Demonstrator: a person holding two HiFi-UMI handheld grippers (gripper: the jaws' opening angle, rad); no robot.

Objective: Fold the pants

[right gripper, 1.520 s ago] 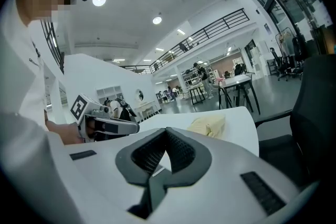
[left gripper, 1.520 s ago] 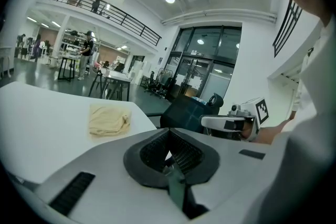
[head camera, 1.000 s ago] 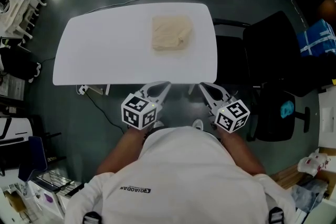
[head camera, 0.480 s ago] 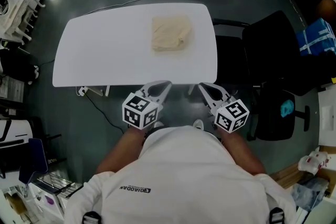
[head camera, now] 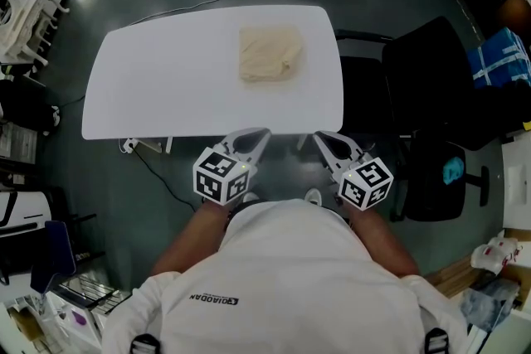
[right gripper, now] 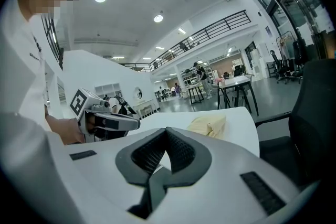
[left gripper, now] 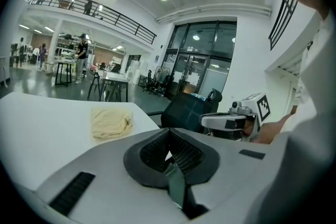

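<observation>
Close to the person, the left gripper (head camera: pixel 259 133) and the right gripper (head camera: pixel 319 137) wait at the near edge of the white table (head camera: pixel 166 87). Both are pressed shut and hold nothing. The tan pants (head camera: pixel 270 52) lie far across the table, straight ahead between them, in a squarish bundle with no clear long side. There are two grippers, one pair of pants and one table.

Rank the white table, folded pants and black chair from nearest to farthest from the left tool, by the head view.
1. white table: near edge just ahead of the left tool.
2. folded pants: on the table's far half.
3. black chair: beyond the table's right side.
</observation>
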